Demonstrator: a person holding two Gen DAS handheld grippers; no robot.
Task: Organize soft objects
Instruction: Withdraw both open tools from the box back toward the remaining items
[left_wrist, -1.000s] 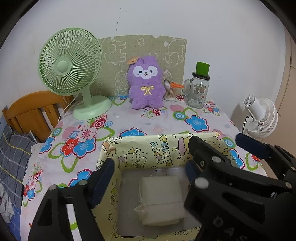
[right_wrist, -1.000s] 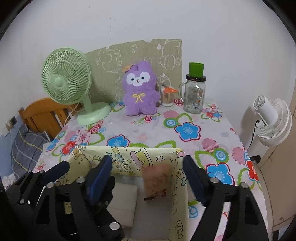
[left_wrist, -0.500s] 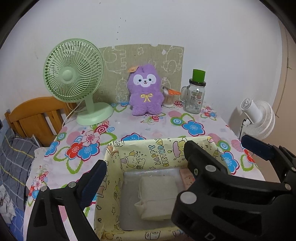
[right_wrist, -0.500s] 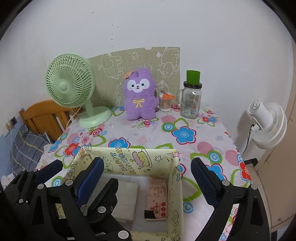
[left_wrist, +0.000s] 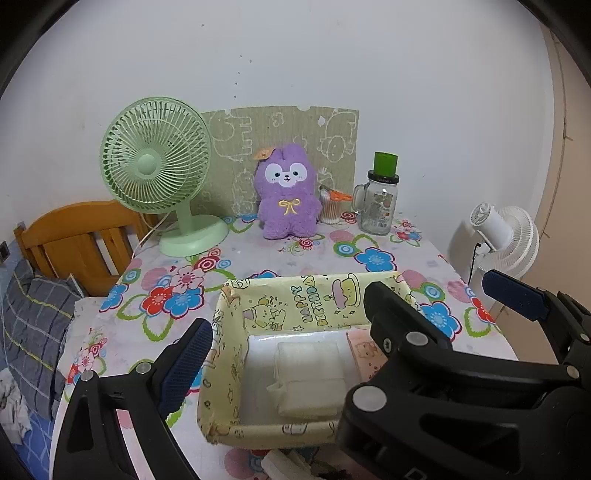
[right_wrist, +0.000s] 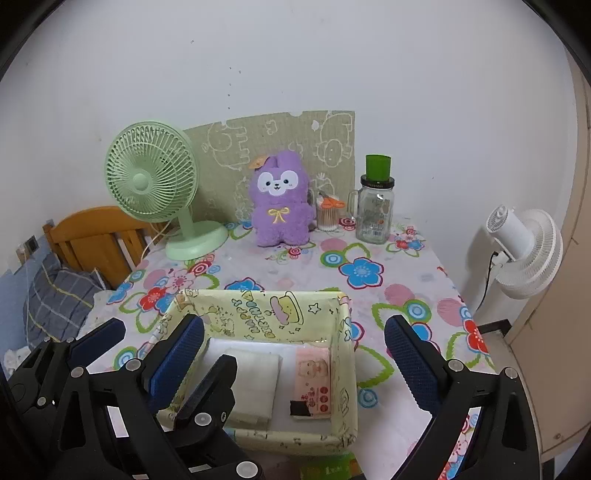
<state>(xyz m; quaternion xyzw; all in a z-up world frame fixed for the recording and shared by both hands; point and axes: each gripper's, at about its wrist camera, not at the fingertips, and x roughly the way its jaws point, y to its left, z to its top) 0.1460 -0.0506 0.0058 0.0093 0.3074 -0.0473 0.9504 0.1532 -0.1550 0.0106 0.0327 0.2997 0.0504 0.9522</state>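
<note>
Both your jaws are spread and hold nothing: the right gripper (right_wrist: 293, 343) hangs above the near end of the yellow cartoon-print fabric box (right_wrist: 258, 302), the left gripper (left_wrist: 288, 317) beside it over the box's left wall. Inside the box, the white folded tissue pack (right_wrist: 255, 384) lies flat on the left, and the pink printed tissue packet (right_wrist: 312, 384) lies flat just beside it against the right wall. Looks like a drop-off just finished, so you're between items.

Next move likely calls for another soft thing. The purple plush bunny (right_wrist: 279, 203) stands at the back of the floral-cloth desk (right_wrist: 406, 288), well apart from the box, between the green desk fan (right_wrist: 155, 192) and the glass jar with green lid (right_wrist: 375, 206).

A second ago the pink packet stood upright between your right jaws. Both grippers have since pulled back and up.
</note>
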